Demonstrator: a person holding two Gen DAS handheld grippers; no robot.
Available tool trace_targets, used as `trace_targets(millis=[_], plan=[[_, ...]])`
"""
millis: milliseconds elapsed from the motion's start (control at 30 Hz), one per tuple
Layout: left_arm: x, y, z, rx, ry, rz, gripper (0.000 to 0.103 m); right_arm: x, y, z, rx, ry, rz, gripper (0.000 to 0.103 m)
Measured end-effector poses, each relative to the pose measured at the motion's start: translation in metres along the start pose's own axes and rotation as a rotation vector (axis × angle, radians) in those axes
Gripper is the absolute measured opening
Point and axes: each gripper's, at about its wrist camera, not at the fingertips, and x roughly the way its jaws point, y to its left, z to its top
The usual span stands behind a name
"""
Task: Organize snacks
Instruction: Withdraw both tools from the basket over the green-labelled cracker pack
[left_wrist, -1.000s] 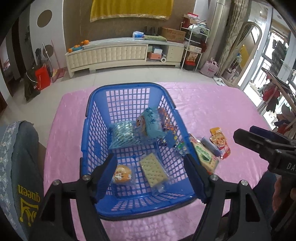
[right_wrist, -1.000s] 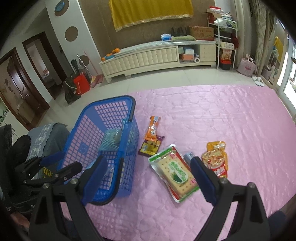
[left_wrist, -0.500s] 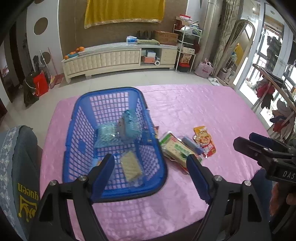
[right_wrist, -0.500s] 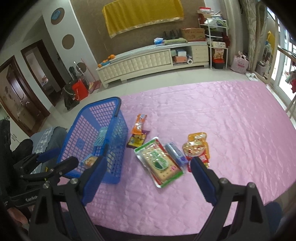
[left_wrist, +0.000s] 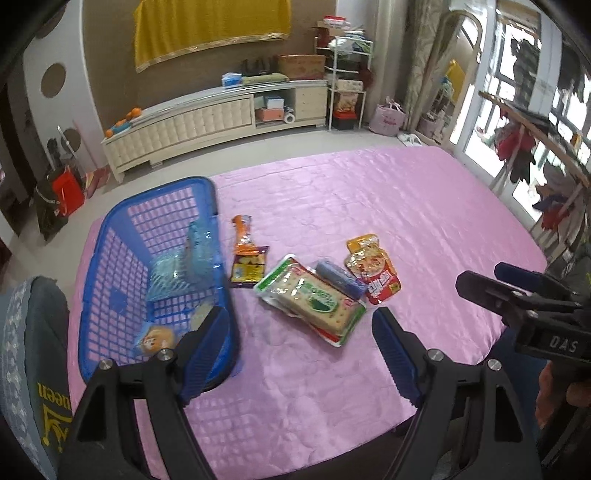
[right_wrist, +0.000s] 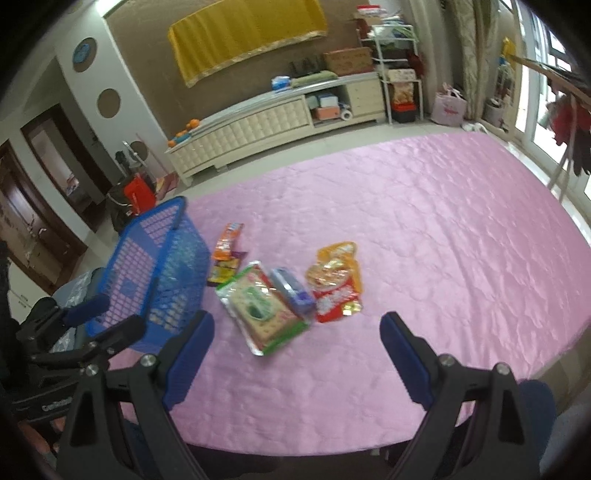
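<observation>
While both grippers hover over the pink tablecloth (left_wrist: 369, 206), left gripper (left_wrist: 301, 345) and right gripper (right_wrist: 297, 349) jaws gape empty; cracker pack (left_wrist: 314, 299) beside blue basket (left_wrist: 110, 266).

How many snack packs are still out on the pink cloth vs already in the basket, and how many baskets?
Packs on the cloth: 5 – orange pack, purple-edged yellow pack, green cracker pack, blue pack, red-and-yellow pouch
Packs in the blue basket: at least 4, partly hidden
Baskets: 1
Total: at least 10
</observation>
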Motion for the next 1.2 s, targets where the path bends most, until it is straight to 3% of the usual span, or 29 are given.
trace_targets(millis=[267, 767, 1200], plan=[[0.019, -0.039, 0.006, 0.044, 0.037, -0.026, 0.078, 0.005, -0.045, -0.004, 0.06, 0.025, -0.012, 0.094], [0.078, -0.088, 0.023, 0.119, 0.161, 0.03, 0.078, 0.046, -0.115, 0.005, 0.127, 0.123, 0.013, 0.093], [0.149, -0.063, 0.023, -0.08, 0.349, 0.12, 0.078, 0.091, -0.125, 0.013, 0.083, 0.195, 0.061, 0.093]])
